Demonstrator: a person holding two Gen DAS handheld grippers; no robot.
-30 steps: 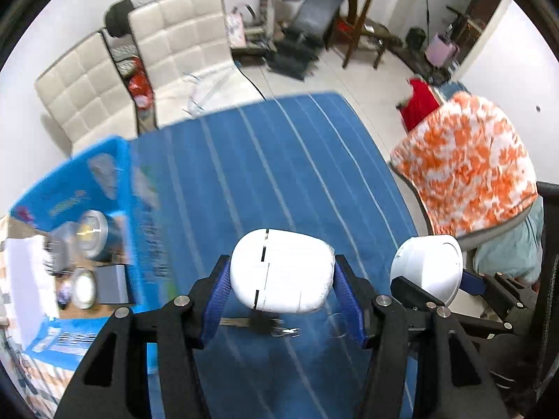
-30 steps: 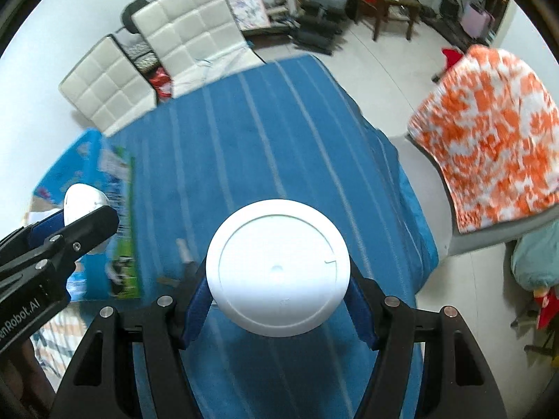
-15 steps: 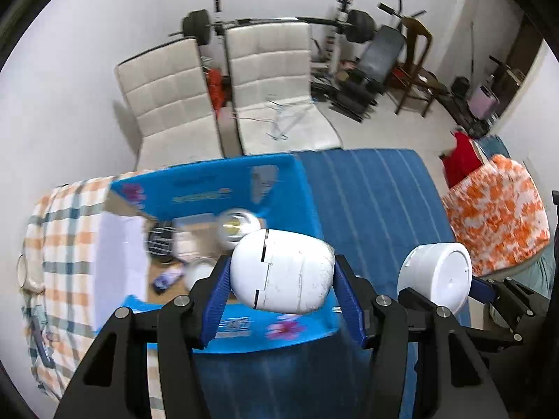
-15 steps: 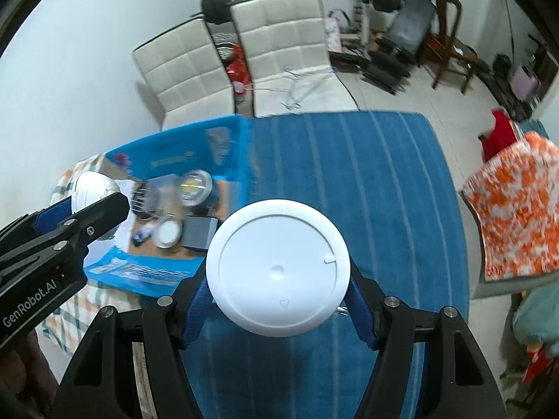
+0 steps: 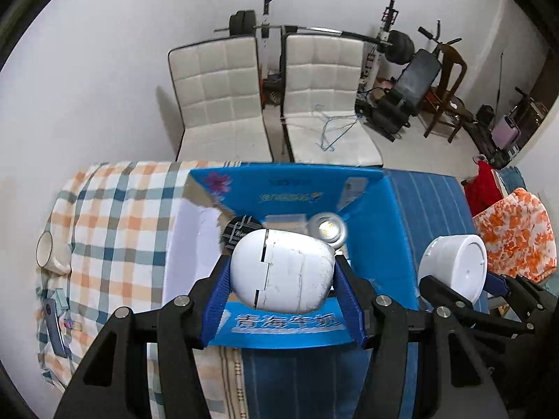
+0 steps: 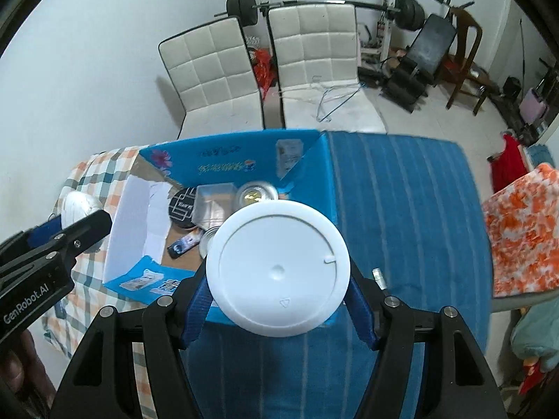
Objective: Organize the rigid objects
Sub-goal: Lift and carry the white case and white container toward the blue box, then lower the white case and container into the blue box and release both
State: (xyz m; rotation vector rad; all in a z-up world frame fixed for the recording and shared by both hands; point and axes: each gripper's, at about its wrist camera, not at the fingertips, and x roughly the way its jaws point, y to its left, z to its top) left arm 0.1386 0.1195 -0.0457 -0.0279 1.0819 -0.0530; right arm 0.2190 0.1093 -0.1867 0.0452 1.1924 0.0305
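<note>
A white case [image 5: 281, 271] is clamped in the left gripper [image 5: 282, 296] above the open blue box [image 5: 290, 192], while a round white tub [image 6: 277, 267] is gripped by the right gripper [image 6: 279, 300] over the box's near right corner. A silver tin [image 6: 256, 193] and a black disc [image 6: 181, 206] are seen inside the box, which is set across checked [image 5: 115, 216] and striped blue [image 6: 401, 209] cloths.

White round container [image 6: 277, 268] in right tongs [image 6: 279, 300]

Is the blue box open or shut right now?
Open. The blue box has its flaps standing up, and a round tin and a black disc show inside on its floor.
</note>
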